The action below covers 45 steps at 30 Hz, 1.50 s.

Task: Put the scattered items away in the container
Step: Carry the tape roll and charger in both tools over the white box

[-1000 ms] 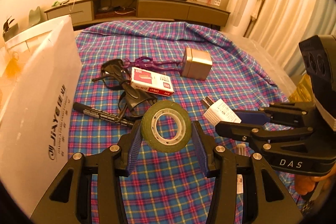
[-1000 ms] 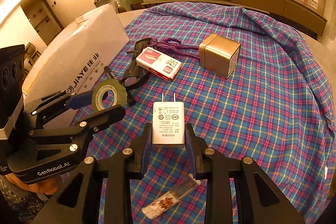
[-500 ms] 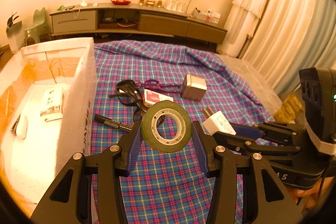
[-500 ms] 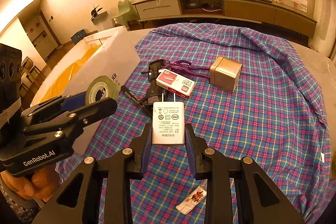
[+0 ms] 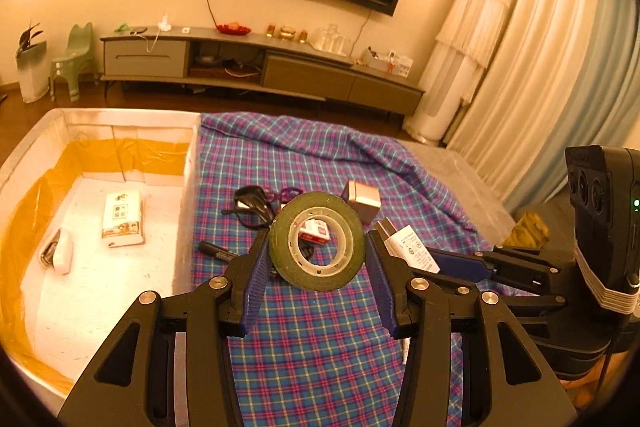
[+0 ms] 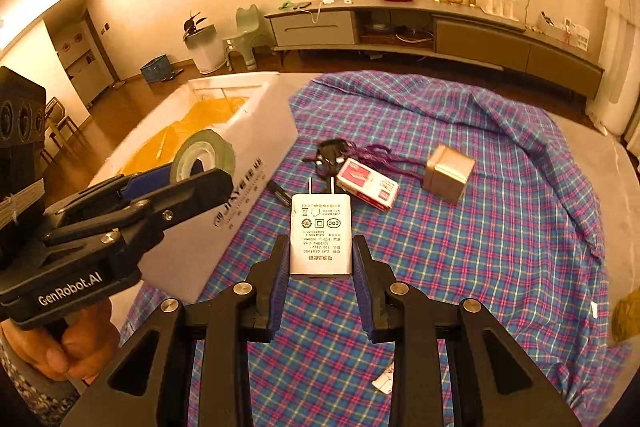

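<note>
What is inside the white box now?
Inside the white box: a small printed packet and a white object on yellow lining. The near corner is hidden by its wall.

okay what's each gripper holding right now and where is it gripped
Left gripper clamps the green tape roll across its outer rim. Right gripper pinches the white charger by its two narrow sides, prongs pointing away.

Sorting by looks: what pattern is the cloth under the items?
Blue plaid cloth with pink and yellow lines, clearest in the right wrist view.

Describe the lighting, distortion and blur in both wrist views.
Left wrist view: warm orange cast, fisheye bends the curtains, dark vignette corners; tape roll sharp. Right wrist view: same amber tint, ceiling glare upper left, charger print crisp, cloth edges slightly soft.
</note>
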Available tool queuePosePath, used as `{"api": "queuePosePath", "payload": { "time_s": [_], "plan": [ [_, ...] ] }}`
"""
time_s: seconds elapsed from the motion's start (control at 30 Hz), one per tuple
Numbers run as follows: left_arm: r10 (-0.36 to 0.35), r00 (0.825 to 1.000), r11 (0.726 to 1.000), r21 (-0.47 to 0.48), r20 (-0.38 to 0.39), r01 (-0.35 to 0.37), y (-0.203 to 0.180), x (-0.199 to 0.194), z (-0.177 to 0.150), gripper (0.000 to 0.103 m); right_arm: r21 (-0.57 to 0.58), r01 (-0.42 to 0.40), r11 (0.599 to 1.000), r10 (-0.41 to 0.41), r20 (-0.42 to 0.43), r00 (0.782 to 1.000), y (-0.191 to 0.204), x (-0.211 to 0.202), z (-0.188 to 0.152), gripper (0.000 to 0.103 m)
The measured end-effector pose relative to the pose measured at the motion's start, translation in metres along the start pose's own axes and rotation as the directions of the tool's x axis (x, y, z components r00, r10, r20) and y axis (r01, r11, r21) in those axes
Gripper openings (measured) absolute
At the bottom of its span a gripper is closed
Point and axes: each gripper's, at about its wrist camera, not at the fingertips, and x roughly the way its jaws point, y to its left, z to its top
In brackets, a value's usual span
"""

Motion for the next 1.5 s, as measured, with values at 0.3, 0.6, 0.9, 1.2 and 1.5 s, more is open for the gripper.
{"api": "queuePosePath", "payload": {
  "time_s": [0.3, 0.6, 0.9, 1.2, 1.5],
  "plan": [
    [-0.02, 0.998, 0.999, -0.038, 0.058, 0.022, 0.015, -0.029, 0.011, 0.049, -0.04, -0.002, 0.999, 0.002, 0.014, 1.0, 0.03, -0.009, 0.015, 0.032],
    [-0.028, 0.993, 0.995, -0.087, 0.119, 0.039, 0.04, -0.057, 0.021, 0.049, -0.09, 0.0, 0.996, 0.003, 0.031, 1.0, 0.064, -0.017, 0.032, 0.032],
    [-0.009, 0.987, 0.99, -0.14, 0.163, 0.033, 0.07, -0.08, 0.024, 0.049, -0.143, -0.007, 0.99, 0.014, 0.046, 0.999, 0.104, -0.017, 0.046, 0.032],
    [0.04, 0.986, 0.977, -0.215, 0.165, -0.003, 0.105, -0.088, 0.025, 0.049, -0.193, -0.023, 0.981, 0.031, 0.037, 0.999, 0.139, 0.002, 0.06, 0.032],
    [0.08, 0.985, 0.964, -0.263, 0.154, -0.037, 0.13, -0.091, 0.024, 0.049, -0.2, -0.05, 0.978, 0.051, 0.003, 0.999, 0.155, 0.028, 0.067, 0.032]
  ]
}}
